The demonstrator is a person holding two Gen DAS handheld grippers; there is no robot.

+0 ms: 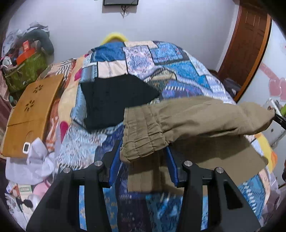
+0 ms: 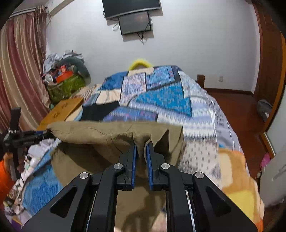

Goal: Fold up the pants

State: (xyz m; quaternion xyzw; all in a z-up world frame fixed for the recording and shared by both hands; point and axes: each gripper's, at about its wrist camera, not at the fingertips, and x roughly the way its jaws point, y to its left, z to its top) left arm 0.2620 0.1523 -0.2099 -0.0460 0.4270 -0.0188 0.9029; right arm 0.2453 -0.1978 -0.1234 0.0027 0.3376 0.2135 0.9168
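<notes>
Pants [image 1: 196, 116] hang stretched L-R between both grippers, left [image 1: 143, 153] and right [image 2: 141, 151] each clamped on an end (fold goes across that axis).

Counted across both views: one pair of olive pants [image 1: 196, 114], one black garment [image 1: 114, 101] lying farther off, one patchwork quilt [image 2: 160, 100], one wooden lap desk [image 1: 30, 110] at left, two wall screens [image 2: 134, 16], two grippers [image 2: 141, 144].
</notes>
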